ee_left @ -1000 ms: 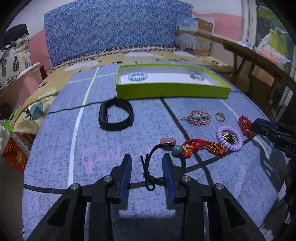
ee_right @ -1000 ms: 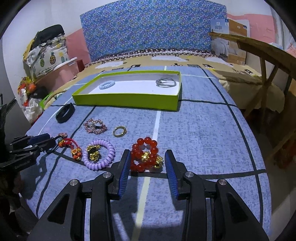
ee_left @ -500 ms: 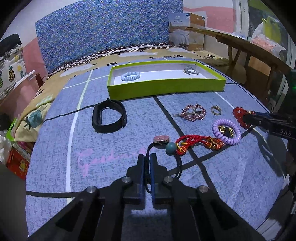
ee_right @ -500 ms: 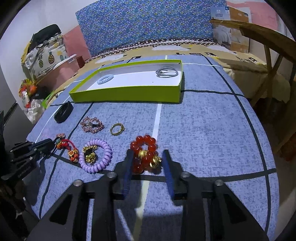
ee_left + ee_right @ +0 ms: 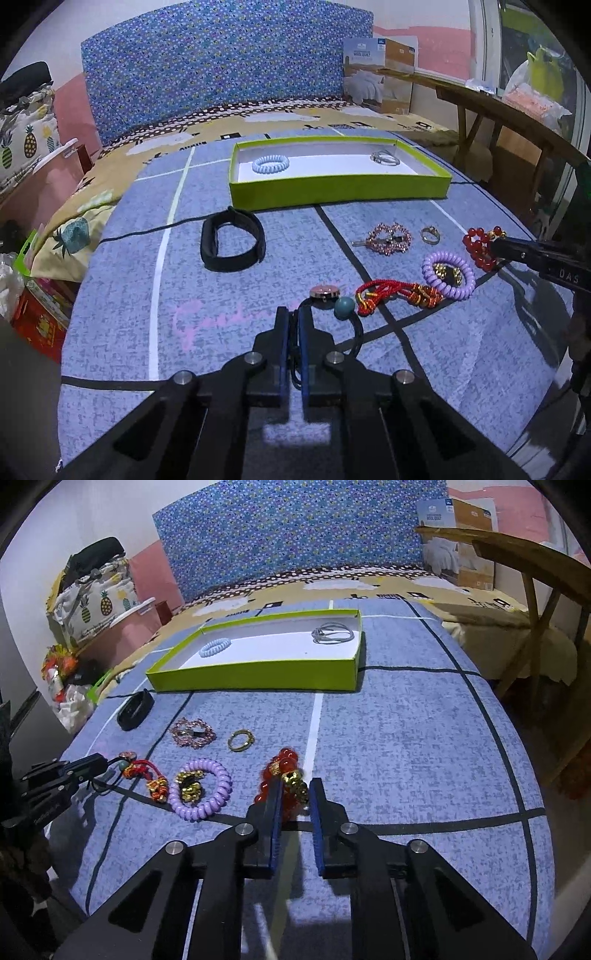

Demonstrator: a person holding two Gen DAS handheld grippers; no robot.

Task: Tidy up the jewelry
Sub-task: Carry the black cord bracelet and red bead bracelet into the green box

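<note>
My left gripper [image 5: 291,317] is shut on a black cord necklace [image 5: 356,330] with a teal bead [image 5: 344,307] and a round pendant [image 5: 325,292], on the blue cloth. My right gripper [image 5: 294,788] is shut on a red bead bracelet [image 5: 284,771] with gold charms and holds it just off the cloth; it also shows in the left wrist view [image 5: 478,247]. The green tray [image 5: 340,190] at the back holds a blue spiral hair tie [image 5: 270,163] and a grey hair tie [image 5: 385,158].
On the cloth lie a black band [image 5: 232,245], a pink beaded clip [image 5: 389,238], a gold ring [image 5: 430,234], a purple spiral tie [image 5: 448,274] with gold pieces inside, and a red cord charm [image 5: 395,291]. A wooden chair [image 5: 535,590] stands at the right.
Both grippers closed: the left on the black cord necklace, the right on the red bead bracelet. The right gripper has lifted the bracelet slightly, bunching it up.
</note>
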